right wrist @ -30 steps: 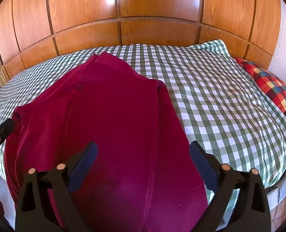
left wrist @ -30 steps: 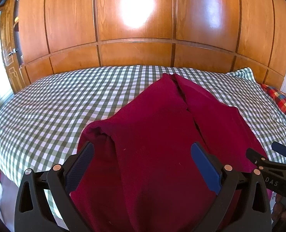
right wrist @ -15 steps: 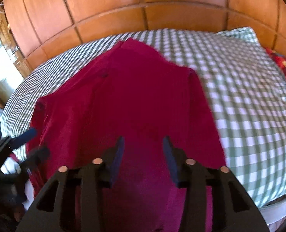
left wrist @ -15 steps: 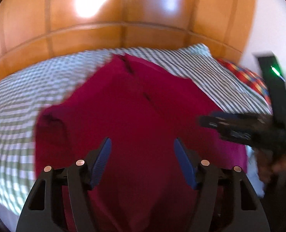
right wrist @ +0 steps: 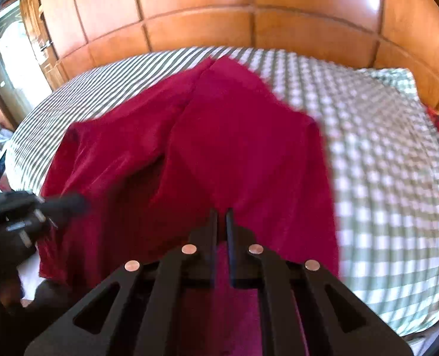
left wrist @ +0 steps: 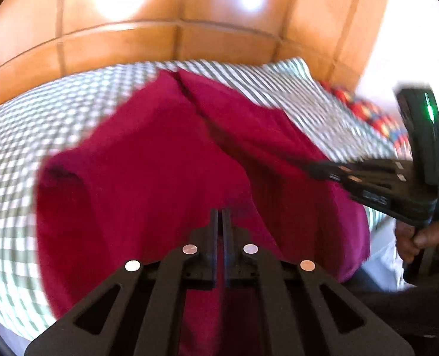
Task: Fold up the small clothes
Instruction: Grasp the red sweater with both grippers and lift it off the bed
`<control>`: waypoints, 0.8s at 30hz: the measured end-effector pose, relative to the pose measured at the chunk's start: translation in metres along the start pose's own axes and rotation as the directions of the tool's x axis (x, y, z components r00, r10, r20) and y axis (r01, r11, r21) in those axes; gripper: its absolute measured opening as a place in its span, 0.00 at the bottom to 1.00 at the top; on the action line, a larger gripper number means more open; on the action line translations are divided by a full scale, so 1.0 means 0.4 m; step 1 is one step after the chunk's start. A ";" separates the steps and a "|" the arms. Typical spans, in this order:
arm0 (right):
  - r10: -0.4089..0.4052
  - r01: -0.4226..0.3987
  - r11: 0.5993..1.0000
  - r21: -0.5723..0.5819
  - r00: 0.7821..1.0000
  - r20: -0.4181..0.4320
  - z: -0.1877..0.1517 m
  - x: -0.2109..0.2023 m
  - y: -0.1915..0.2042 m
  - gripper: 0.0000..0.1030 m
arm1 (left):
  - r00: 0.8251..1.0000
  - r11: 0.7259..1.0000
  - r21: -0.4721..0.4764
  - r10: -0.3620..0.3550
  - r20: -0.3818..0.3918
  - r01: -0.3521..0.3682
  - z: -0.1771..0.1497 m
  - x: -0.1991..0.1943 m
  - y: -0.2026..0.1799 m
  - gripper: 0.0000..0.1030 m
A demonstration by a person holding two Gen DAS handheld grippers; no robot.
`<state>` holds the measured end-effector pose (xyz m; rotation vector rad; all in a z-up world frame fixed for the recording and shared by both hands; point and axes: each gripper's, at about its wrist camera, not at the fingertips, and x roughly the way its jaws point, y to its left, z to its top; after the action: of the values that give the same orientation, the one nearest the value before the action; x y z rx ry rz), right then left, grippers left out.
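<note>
Garment, a dark red piece of clothing, lies spread across the bed, which wears a green-and-white checked cover; its far end points toward 12 o'clock at the wooden wall panelling, its near hem hangs at the bed's edge toward 6 o'clock. A dark line, seam or overlap, runs lengthwise from the far tip toward the near right. A multicoloured plaid item sits at about 2 o'clock, at the bed's far right corner.

Step in hand, as judged: the opening grasp of a fold. Both tools sit at the near hem, one on each side of it.

Left gripper: fingers drawn together at the hem near 6 o'clock, red cloth directly below and between them; it appears clamped on the fabric, though blur forbids certainty on how much cloth is caught. Tool pitched steeply downward.

Right gripper: fingers likewise closed, seemingly on the hem's right portion. In the left wrist view it enters from 3 o'clock, carried by a hand wrapped round the handle, a green light showing on its body.

Next move, as judged: lift both hem corners together, carry them toward 12 o'clock, and lay them on the far end. Level, matched height is required, or the fold will skew.
</note>
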<state>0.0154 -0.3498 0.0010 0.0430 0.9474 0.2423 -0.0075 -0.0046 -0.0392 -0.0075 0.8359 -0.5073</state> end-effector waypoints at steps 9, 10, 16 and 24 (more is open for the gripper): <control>-0.160 0.134 0.965 0.224 0.982 0.103 0.117 -0.103 -0.274 0.04 | 0.966 0.939 -0.317 0.193 0.174 -0.131 0.166 -0.169 0.333 0.01; -0.189 0.161 0.960 0.229 0.976 0.106 0.134 -0.103 -0.297 0.04 | 0.958 0.929 -0.336 0.227 0.175 -0.159 0.182 -0.179 0.368 0.01; -0.377 0.356 0.903 0.240 0.925 0.044 0.253 -0.017 -0.460 0.04 | 0.895 0.834 -0.431 0.430 0.114 -0.345 0.289 -0.193 0.584 0.01; -0.477 0.505 0.834 0.222 0.863 -0.168 0.302 0.176 -0.621 0.01 | 0.766 0.610 -0.546 0.636 -0.096 -0.575 0.370 -0.165 0.844 0.00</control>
<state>0.1988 -0.5672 -0.0197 0.0245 1.0587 -0.3658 0.2050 0.2936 0.0395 -0.2731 0.7936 0.4035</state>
